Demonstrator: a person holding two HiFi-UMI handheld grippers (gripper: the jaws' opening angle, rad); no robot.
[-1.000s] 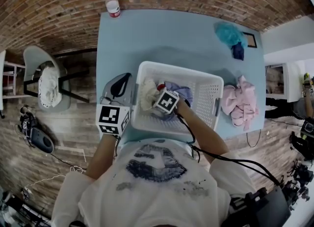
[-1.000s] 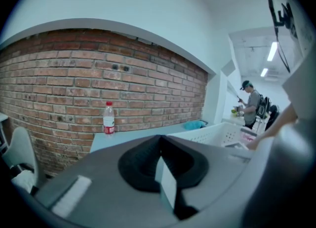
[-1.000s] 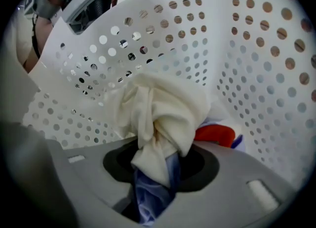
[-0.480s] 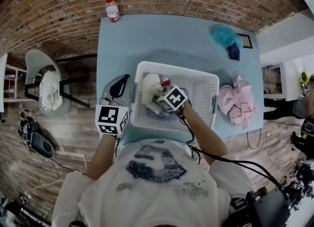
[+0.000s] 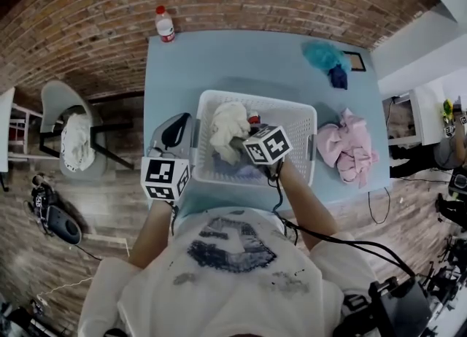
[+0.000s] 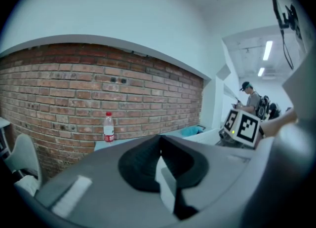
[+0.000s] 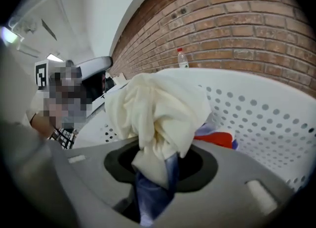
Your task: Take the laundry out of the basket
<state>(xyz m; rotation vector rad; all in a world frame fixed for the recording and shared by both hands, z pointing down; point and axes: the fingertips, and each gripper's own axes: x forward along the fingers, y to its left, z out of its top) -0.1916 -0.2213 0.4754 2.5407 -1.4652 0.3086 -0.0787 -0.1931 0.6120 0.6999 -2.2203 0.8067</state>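
The white perforated laundry basket [image 5: 300, 133] stands on the light-blue table [image 5: 219, 58]. My right gripper [image 5: 242, 143] is over the basket's middle, shut on a cream cloth [image 5: 228, 125] that hangs bunched above the other laundry. In the right gripper view the cream cloth [image 7: 158, 113] and a strip of blue fabric [image 7: 150, 195] are pinched between the jaws of the right gripper [image 7: 157, 172]. A red, white and blue garment [image 7: 217, 138] lies behind them in the basket [image 7: 261, 118]. My left gripper [image 5: 175, 128] rests outside the basket's left wall, shut and empty, and in its own view the left gripper [image 6: 160, 168] points at the brick wall.
A pink garment [image 5: 346, 147] lies on the table right of the basket. A teal cloth [image 5: 321, 55] and a dark-blue one [image 5: 338, 76] lie at the far right corner. A water bottle [image 5: 165, 23] stands at the far left corner. A grey chair [image 5: 69, 131] is left of the table.
My right gripper has risen and drawn back toward me, pulling the cream cloth up out of the pile. The left gripper has stayed put.
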